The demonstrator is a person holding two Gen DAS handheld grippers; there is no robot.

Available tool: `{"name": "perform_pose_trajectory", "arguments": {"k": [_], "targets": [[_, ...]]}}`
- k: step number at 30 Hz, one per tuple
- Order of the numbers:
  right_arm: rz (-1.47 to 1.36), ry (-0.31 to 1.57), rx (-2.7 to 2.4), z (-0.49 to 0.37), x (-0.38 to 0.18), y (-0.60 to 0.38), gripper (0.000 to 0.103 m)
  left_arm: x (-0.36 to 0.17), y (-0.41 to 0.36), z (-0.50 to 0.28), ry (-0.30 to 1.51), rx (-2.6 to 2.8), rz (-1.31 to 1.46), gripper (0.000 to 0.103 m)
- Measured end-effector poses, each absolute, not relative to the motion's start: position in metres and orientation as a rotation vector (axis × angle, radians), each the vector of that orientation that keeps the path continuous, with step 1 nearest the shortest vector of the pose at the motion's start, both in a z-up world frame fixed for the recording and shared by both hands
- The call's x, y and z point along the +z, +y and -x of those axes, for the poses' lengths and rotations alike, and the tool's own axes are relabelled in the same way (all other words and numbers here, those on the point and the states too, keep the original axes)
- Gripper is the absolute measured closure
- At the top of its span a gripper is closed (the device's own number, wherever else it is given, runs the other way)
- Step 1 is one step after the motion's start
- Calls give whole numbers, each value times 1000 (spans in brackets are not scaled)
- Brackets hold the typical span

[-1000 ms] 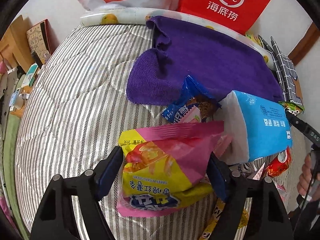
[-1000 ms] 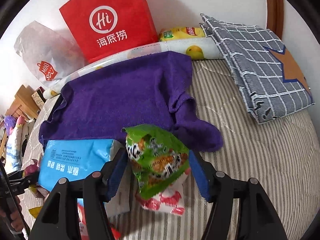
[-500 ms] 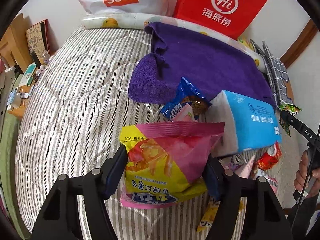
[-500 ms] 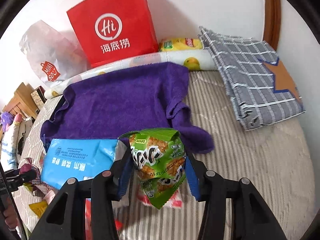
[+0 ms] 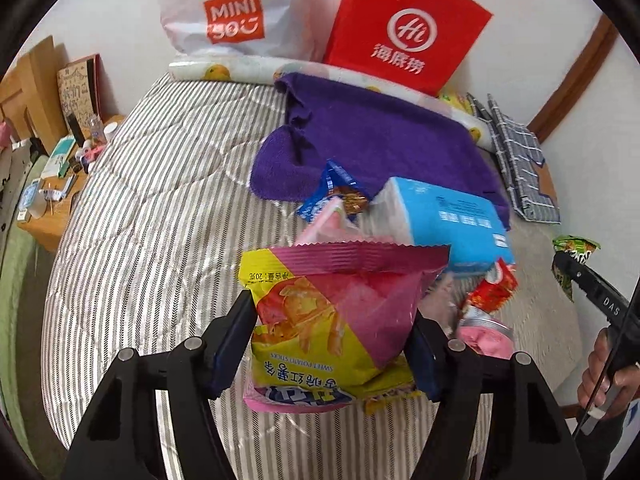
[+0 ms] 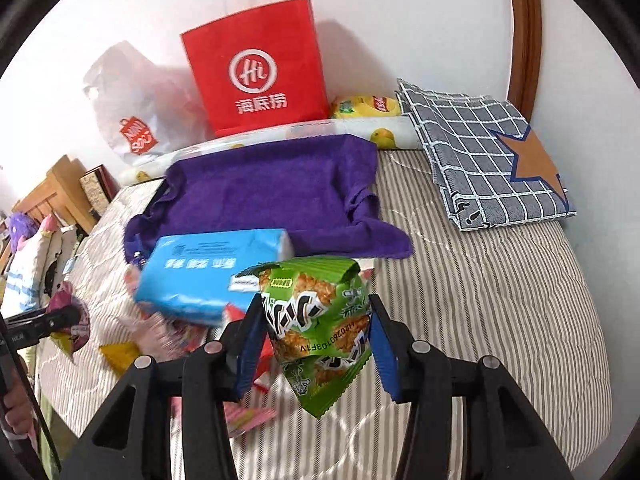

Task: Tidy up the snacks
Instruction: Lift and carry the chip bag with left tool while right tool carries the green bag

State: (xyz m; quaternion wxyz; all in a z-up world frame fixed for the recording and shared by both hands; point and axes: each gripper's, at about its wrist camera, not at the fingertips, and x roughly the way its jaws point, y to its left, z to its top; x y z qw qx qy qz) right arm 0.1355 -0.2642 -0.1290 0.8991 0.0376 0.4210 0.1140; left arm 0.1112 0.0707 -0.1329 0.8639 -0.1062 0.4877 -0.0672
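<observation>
My left gripper (image 5: pixel 332 332) is shut on a pink and yellow bag of sweet potato sticks (image 5: pixel 332 320), lifted off the striped bed (image 5: pixel 160 208). In the right wrist view my right gripper (image 6: pixel 314 328) is shut on a green snack packet (image 6: pixel 320 320), also held clear of the bed. More small snacks (image 5: pixel 490 290) lie loose beside a blue tissue pack (image 5: pixel 448 216), with a blue packet (image 5: pixel 332 198) at the edge of the purple towel (image 5: pixel 380 140). The right gripper's green packet (image 5: pixel 572 252) shows at the right edge of the left wrist view.
A red paper bag (image 6: pixel 256 68) and a white plastic shopping bag (image 5: pixel 232 12) stand against the wall behind the towel. A folded checked cloth (image 6: pixel 492 156) lies at the bed's far right. A cluttered wooden side table (image 5: pixel 52 196) stands left of the bed.
Both grippers have risen and pulled back with their packets. The right jaws closed in on the green packet and lifted it off the bed; the left bag also came up.
</observation>
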Motion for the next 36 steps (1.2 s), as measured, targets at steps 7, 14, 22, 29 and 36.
{"name": "perform_pose_trajectory", "arguments": {"k": [7, 14, 22, 29, 36], "targets": [[-46, 843, 282, -110, -113, -249, 56, -109, 41, -99, 976, -210, 215, 34], [-45, 832, 300, -97, -102, -244, 56, -91, 8, -100, 945, -275, 178, 34], [-50, 786, 315, -114, -80, -241, 56, -81, -14, -128, 947, -321, 188, 34], [-41, 765, 318, -152, -71, -237, 56, -72, -20, -166, 942, -321, 184, 34], [-53, 762, 308, -195, -74, -233, 56, -71, -13, -214, 947, -320, 198, 34]]}}
